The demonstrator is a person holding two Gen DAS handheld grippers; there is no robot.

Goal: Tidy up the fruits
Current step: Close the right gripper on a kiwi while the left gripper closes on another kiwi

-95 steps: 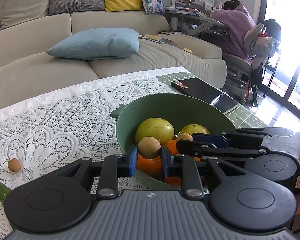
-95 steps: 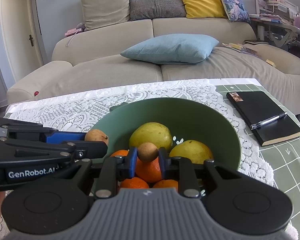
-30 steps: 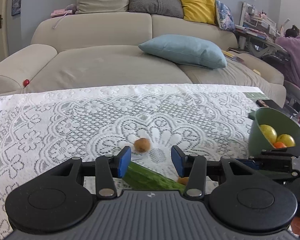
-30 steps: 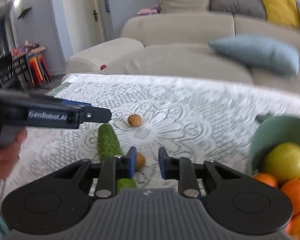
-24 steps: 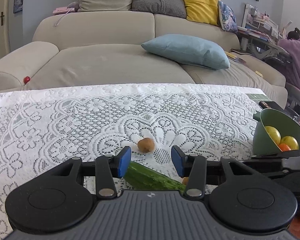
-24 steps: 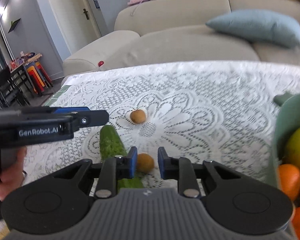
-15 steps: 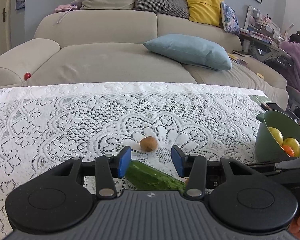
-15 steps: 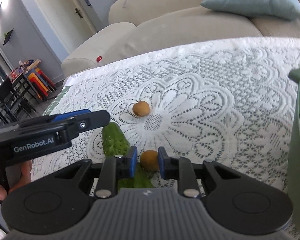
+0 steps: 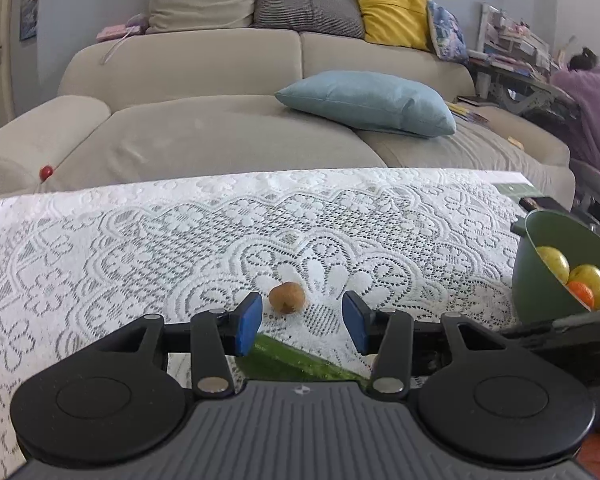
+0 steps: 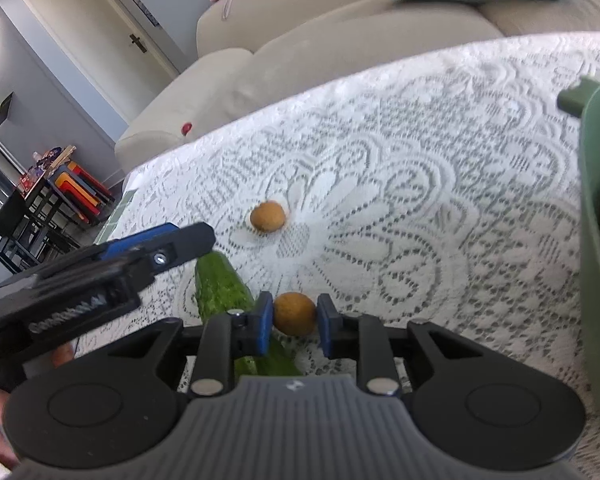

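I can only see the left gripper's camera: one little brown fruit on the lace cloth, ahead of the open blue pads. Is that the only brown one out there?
Observer: No. The right wrist view shows a second small brown fruit, clamped between the pads of the right gripper.
Visitor: And the green thing poking out under my pads?
Observer: A cucumber. Seen from the right, it lies on the lace cloth just left of that clamped fruit.
Visitor: Anything past the table's left corner?
Observer: Stacked coloured stools on the floor.
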